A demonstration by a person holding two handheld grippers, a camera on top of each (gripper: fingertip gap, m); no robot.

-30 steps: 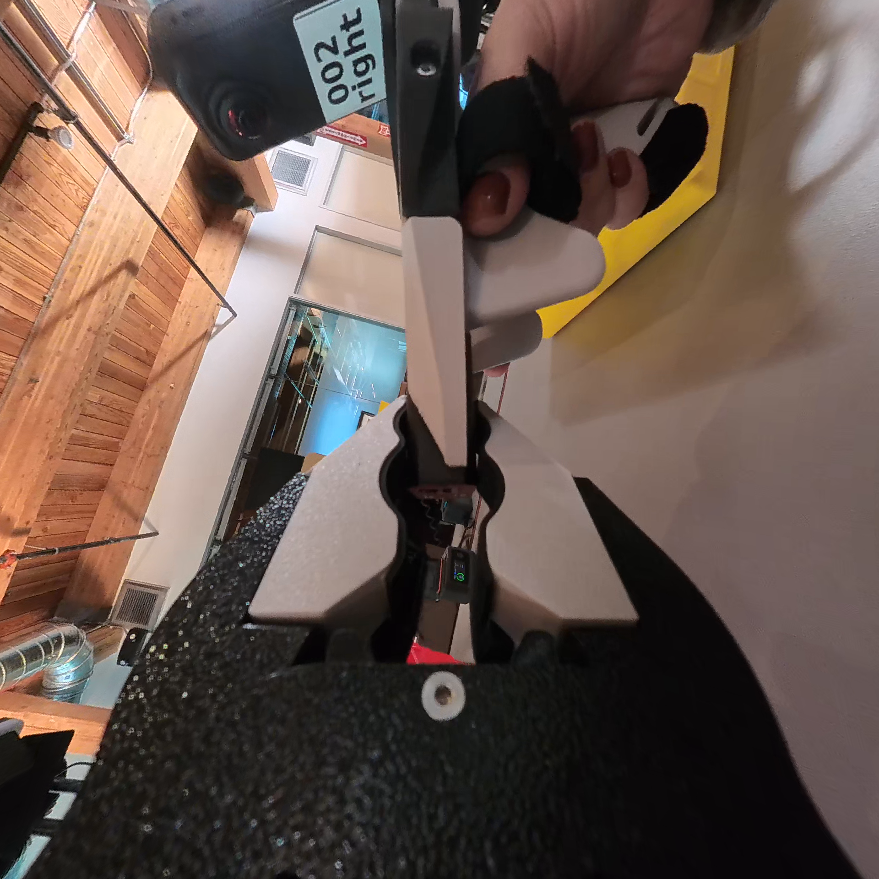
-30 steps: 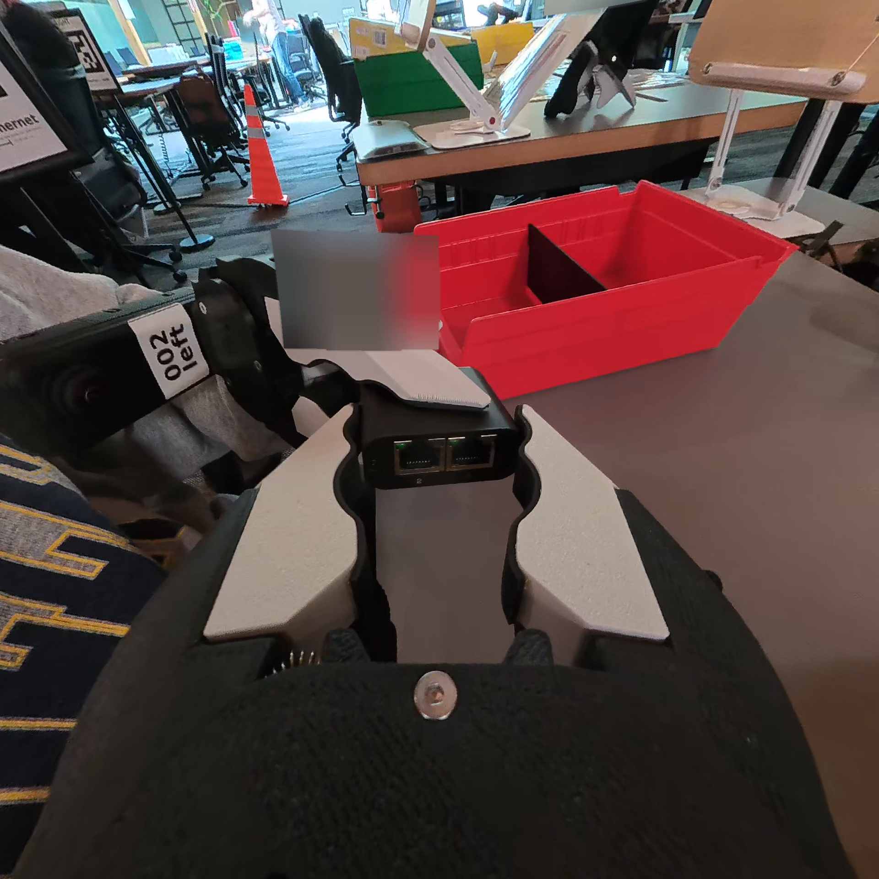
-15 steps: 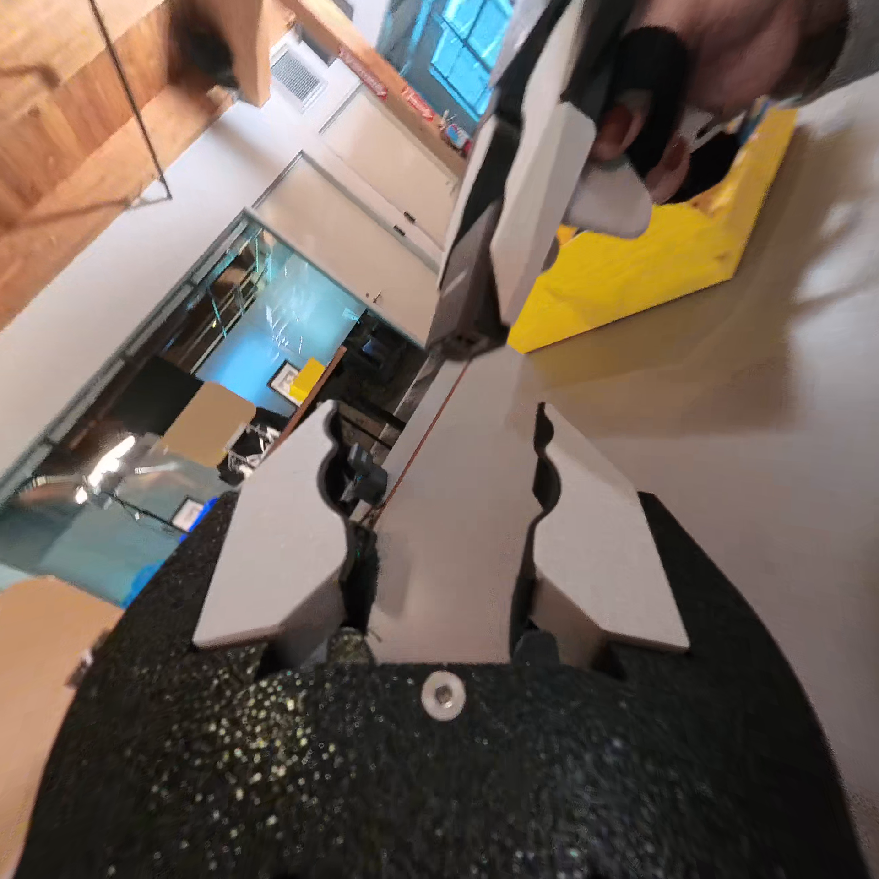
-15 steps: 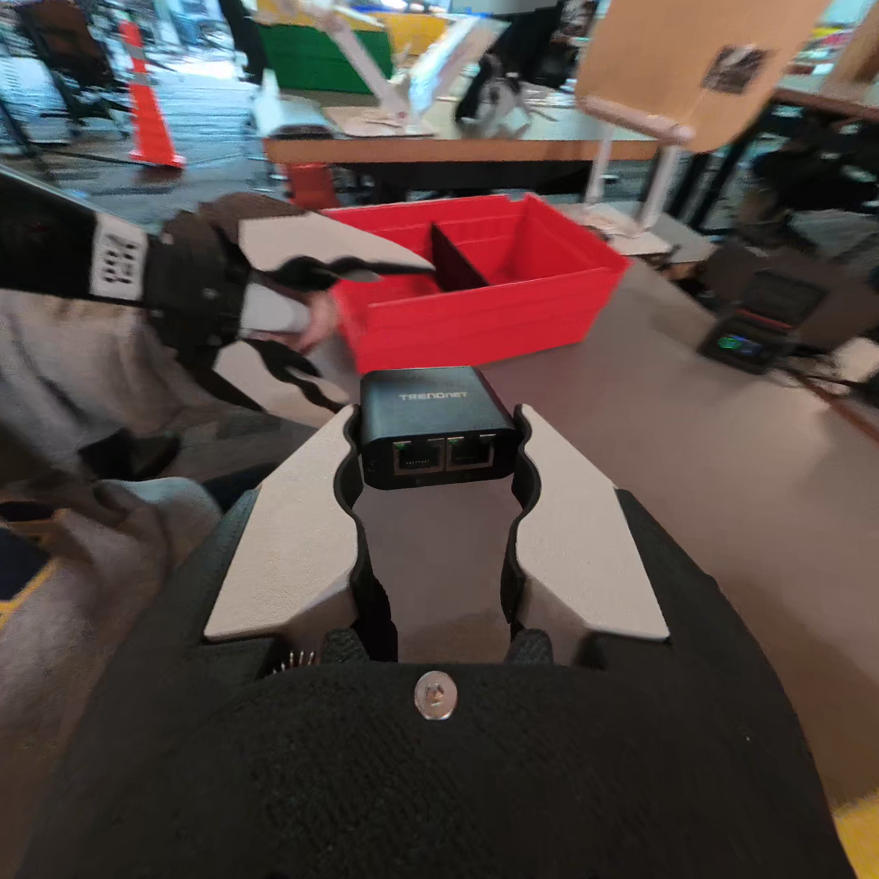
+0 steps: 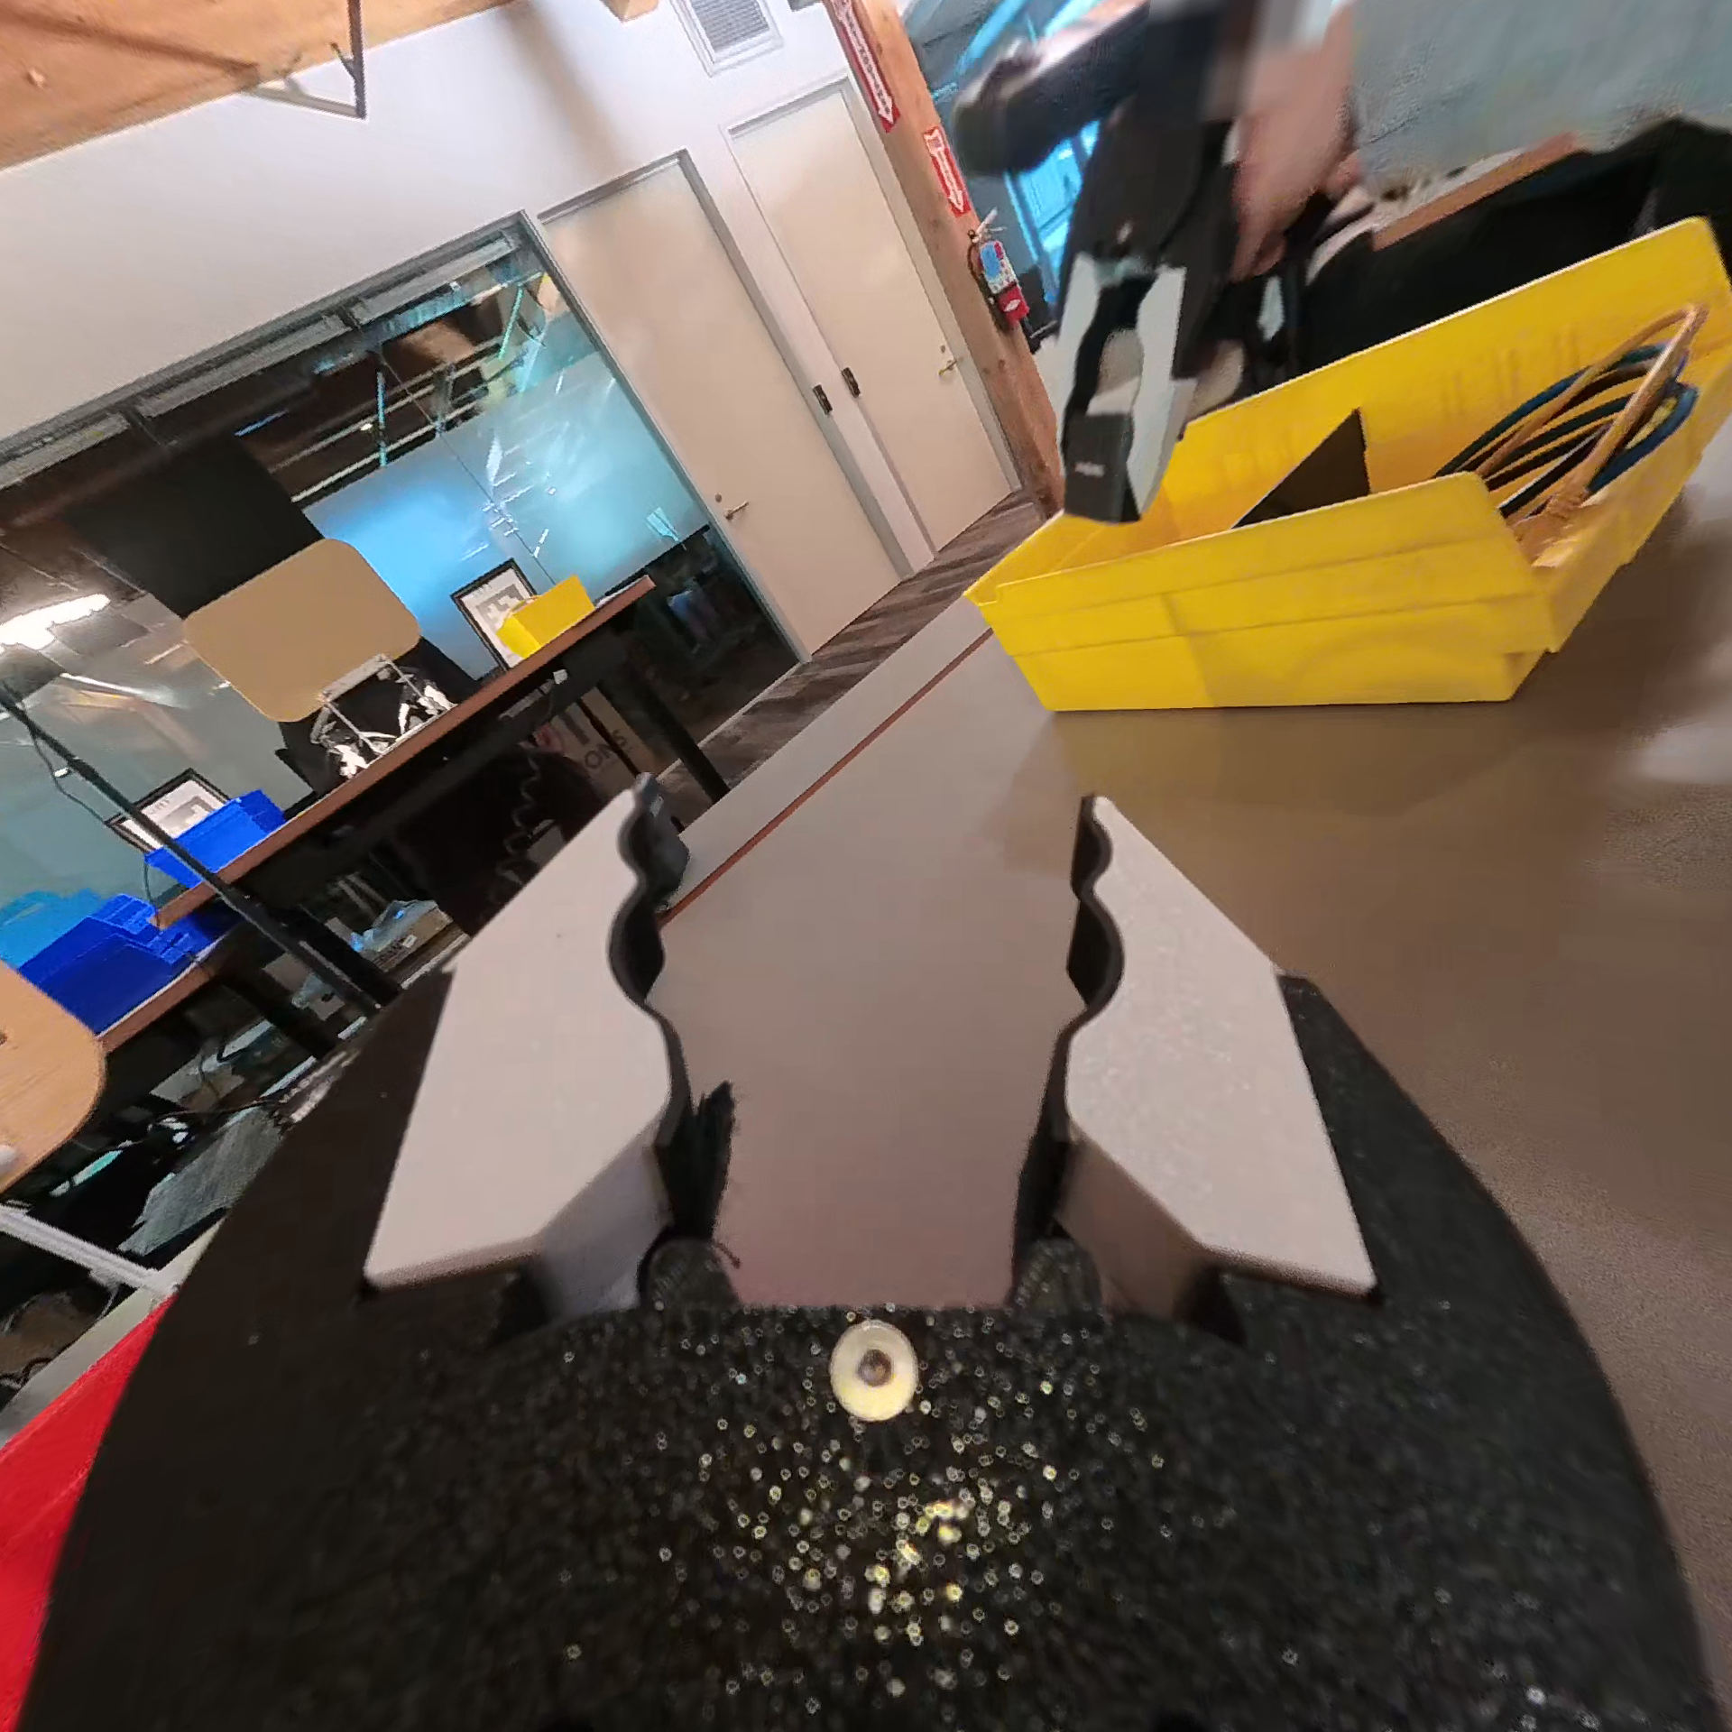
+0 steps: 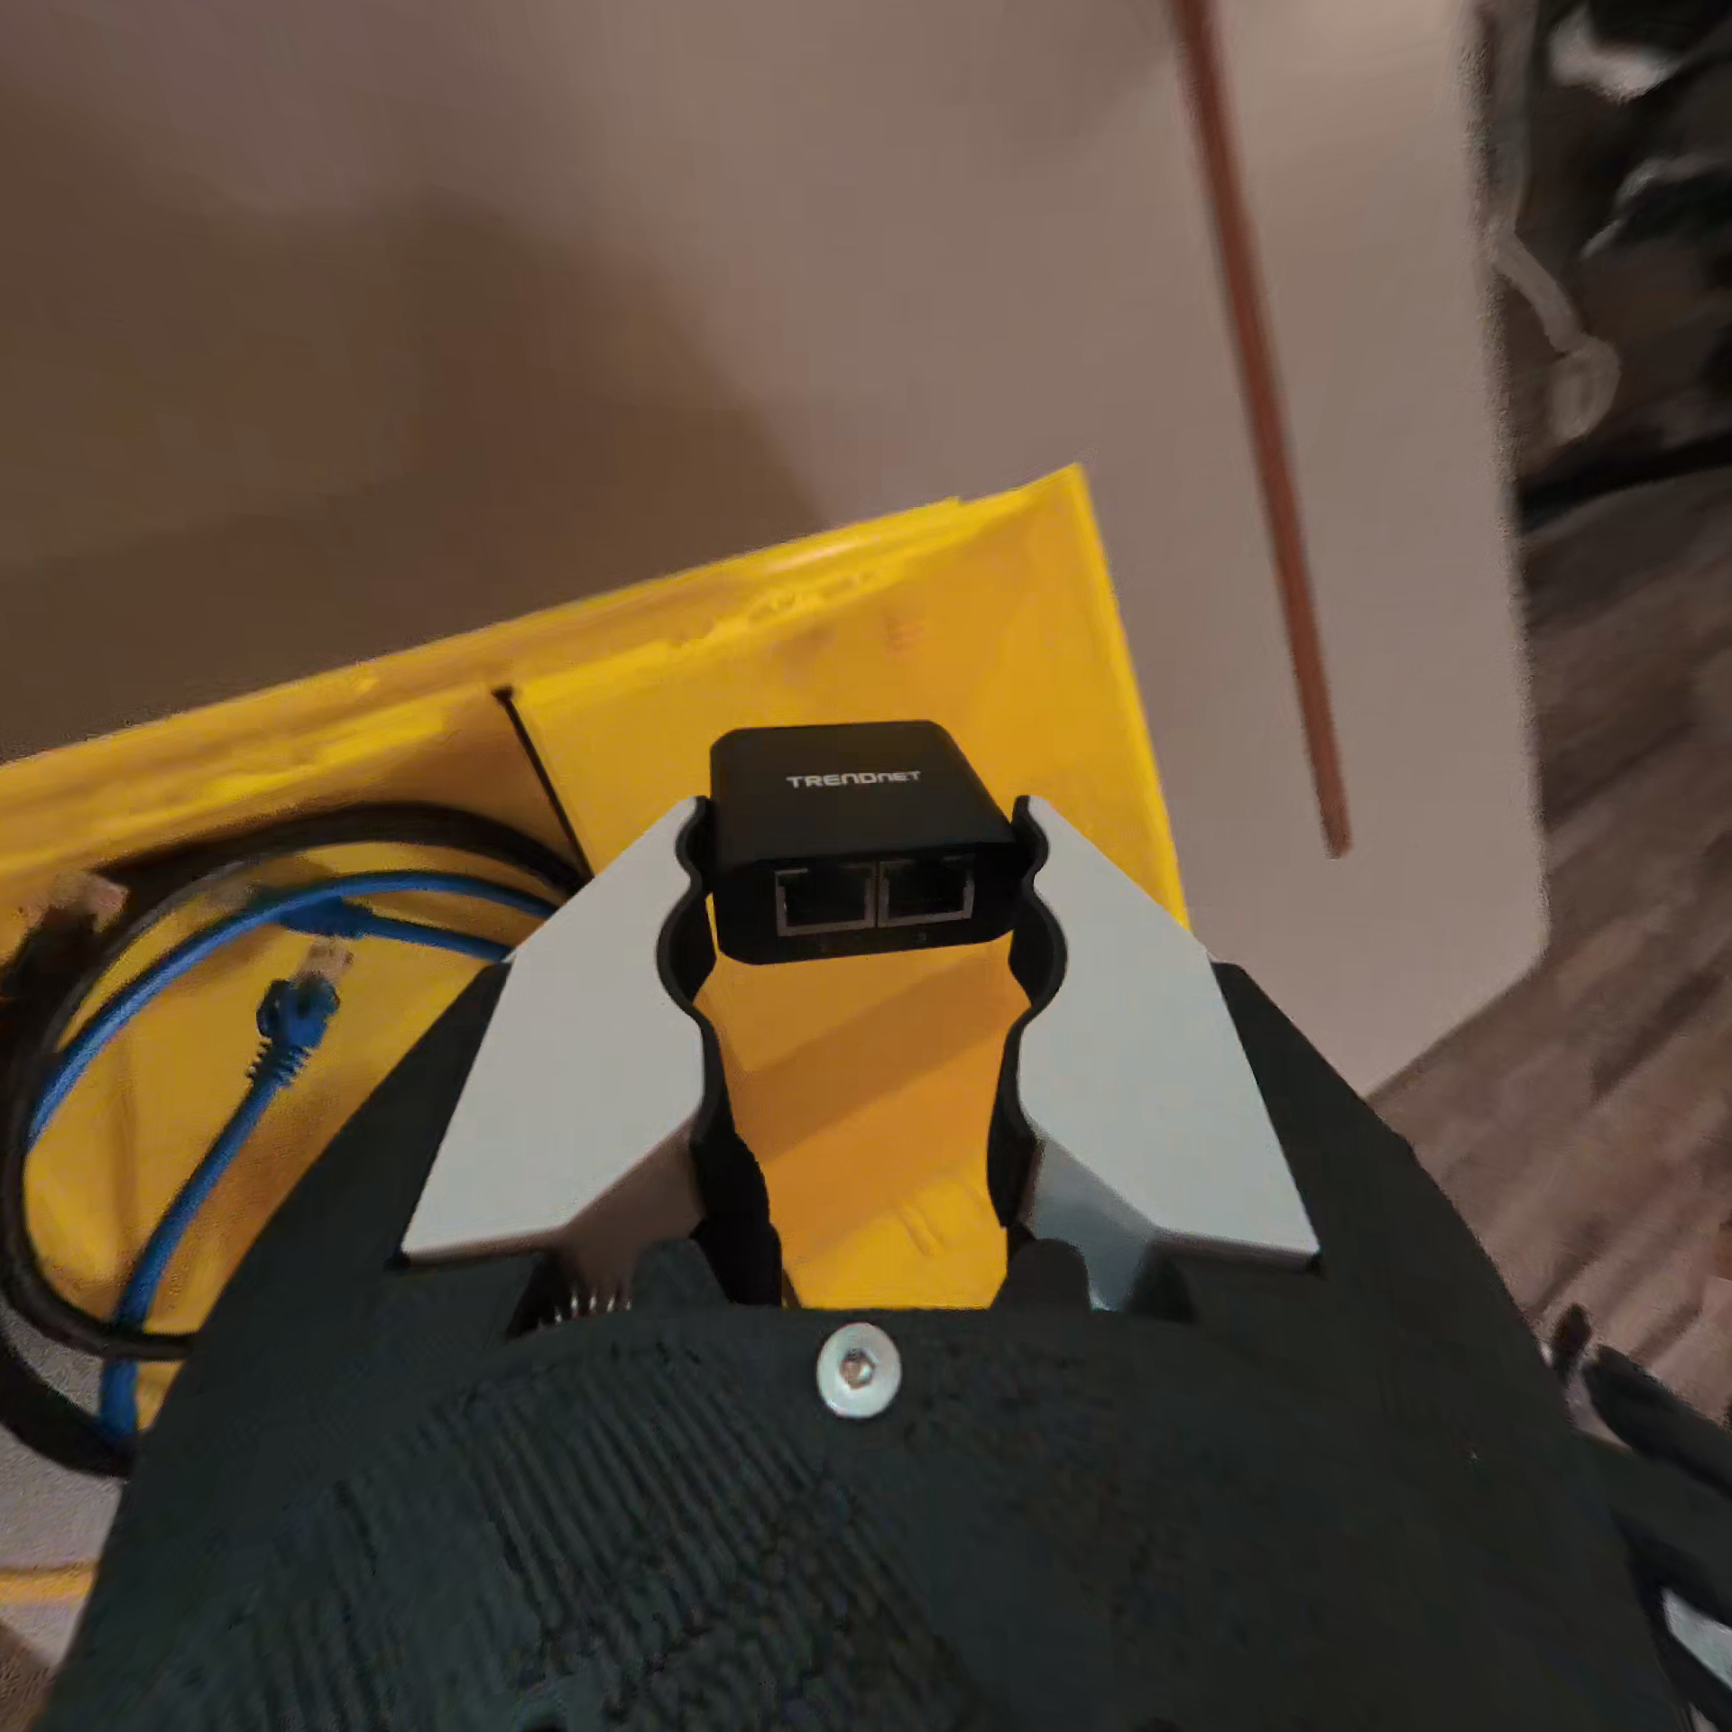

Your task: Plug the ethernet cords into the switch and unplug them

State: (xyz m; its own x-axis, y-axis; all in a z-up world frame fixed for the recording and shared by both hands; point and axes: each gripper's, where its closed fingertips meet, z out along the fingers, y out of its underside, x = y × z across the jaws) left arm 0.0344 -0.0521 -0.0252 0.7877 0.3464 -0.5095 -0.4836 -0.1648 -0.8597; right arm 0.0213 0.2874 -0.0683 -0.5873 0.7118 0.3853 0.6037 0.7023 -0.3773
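My right gripper [image 6: 858,867] is shut on the small black switch [image 6: 848,815], both pads pressed to its sides, its two empty ports facing the camera. It hangs over the empty right compartment of the yellow bin [image 6: 984,609]. Blue ethernet cords [image 6: 281,1022] and a black one [image 6: 281,834] lie coiled in the bin's left compartment. My left gripper [image 5: 858,848] is open and empty, low over the brown table [image 5: 1359,890]. In the left wrist view the right gripper [image 5: 1120,375] holds the switch [image 5: 1097,469] above the yellow bin [image 5: 1312,600], and cords [image 5: 1593,412] show in the bin.
A black divider [image 6: 539,768] splits the yellow bin. The table edge with a reddish strip [image 6: 1256,375] runs close to the bin, floor beyond it. A red bin corner [image 5: 56,1500] sits at the lower left of the left wrist view. Other desks stand farther off. Some 35 cm of space lies between my two pairs of fingers.
My left gripper let go of the switch, opened wide and drew back. My right gripper carried the switch from near the red bin to over the yellow bin, still gripped.
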